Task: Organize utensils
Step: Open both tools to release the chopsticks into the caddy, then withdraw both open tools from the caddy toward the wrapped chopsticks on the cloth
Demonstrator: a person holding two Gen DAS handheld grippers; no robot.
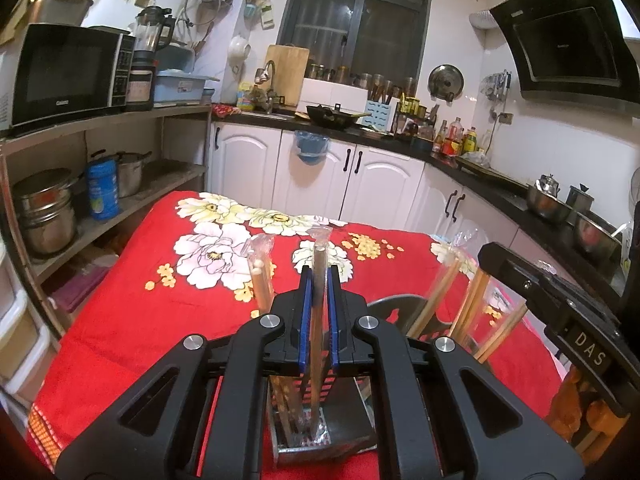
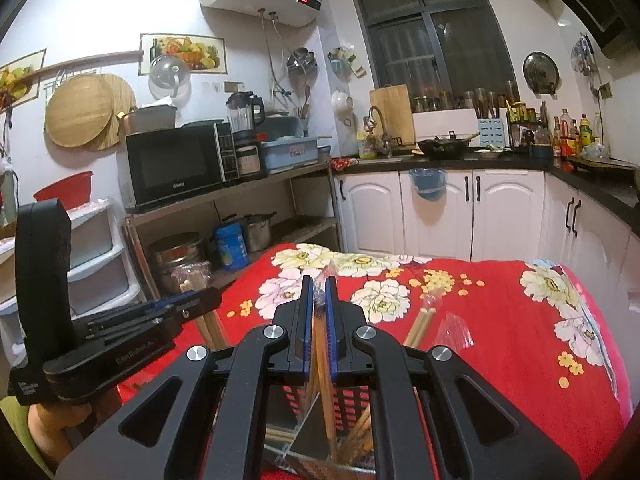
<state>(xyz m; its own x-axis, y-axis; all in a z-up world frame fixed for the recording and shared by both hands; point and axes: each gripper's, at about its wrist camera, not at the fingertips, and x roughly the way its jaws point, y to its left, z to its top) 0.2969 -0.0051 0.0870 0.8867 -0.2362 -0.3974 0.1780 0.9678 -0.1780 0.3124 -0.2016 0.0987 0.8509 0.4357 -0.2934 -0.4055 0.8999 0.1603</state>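
Clamped upright for slotting into the black mesh utensil holder [image 1: 320, 436] below: plastic-wrapped wooden chopsticks [image 1: 319, 280] in left gripper [image 1: 319, 280], another wrapped pair [image 2: 320, 344] in right gripper [image 2: 319, 292].

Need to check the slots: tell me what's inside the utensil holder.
The utensil holder contains plastic-wrapped chopsticks standing upright; each gripper grips a pair. The gripper bodies cover most of its interior.
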